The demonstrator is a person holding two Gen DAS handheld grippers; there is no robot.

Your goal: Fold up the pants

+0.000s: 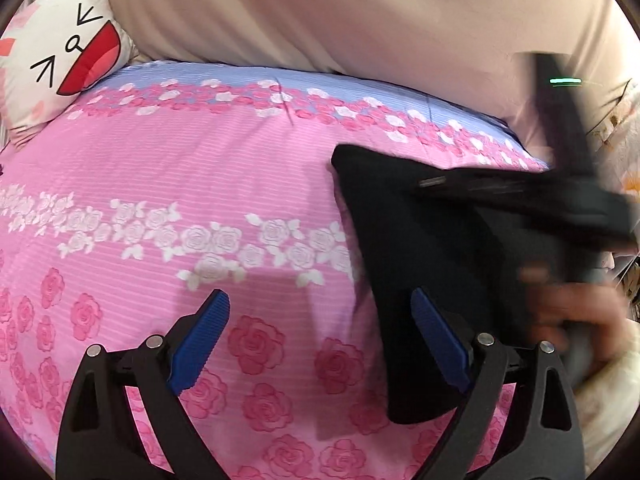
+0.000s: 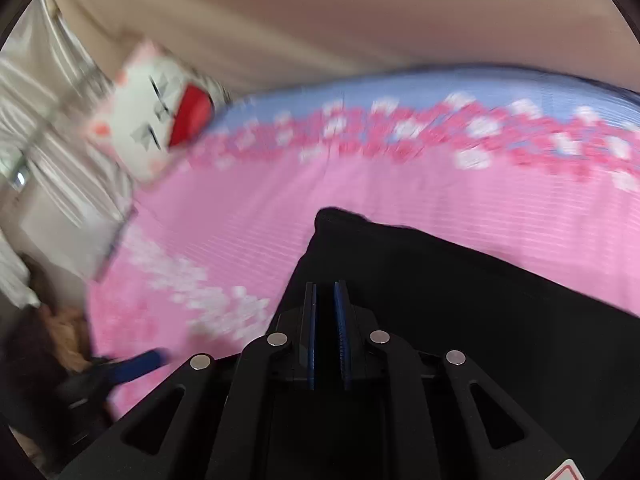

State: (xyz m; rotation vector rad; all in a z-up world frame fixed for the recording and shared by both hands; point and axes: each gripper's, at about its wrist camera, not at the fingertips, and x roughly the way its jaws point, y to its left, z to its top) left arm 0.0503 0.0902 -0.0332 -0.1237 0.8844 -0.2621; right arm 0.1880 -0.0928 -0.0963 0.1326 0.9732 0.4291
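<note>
- The black pants (image 1: 420, 280) lie folded into a dark, compact shape on the right part of a bed, resting on its pink bedsheet (image 1: 200, 168). In the right wrist view the pants (image 2: 460, 292) fill the lower right, one corner pointing up toward the middle of the bed.
- The right hand-held gripper (image 2: 325, 300) is clenched, its two blue pads close together and parallel above the black cloth. From these blurred views I cannot tell whether any fabric is pinched between them. In the left wrist view it shows as a blurred black shape over the far edge of the pants, with a blurred hand (image 1: 576, 312) below it.
- The left hand-held gripper (image 1: 320, 304) stands released, its jaws wide apart. One blue pad is over the bare sheet and the other is in front of the near left edge of the pants; nothing sits between them.
- The bedsheet carries bands of white and pink roses, with a lilac-blue strip along its far side.
- A white cartoon-face pillow (image 1: 52, 56) with a red open mouth sits at the far left corner of the bed.
- A beige headboard (image 1: 320, 12) rises behind the bed.
</note>
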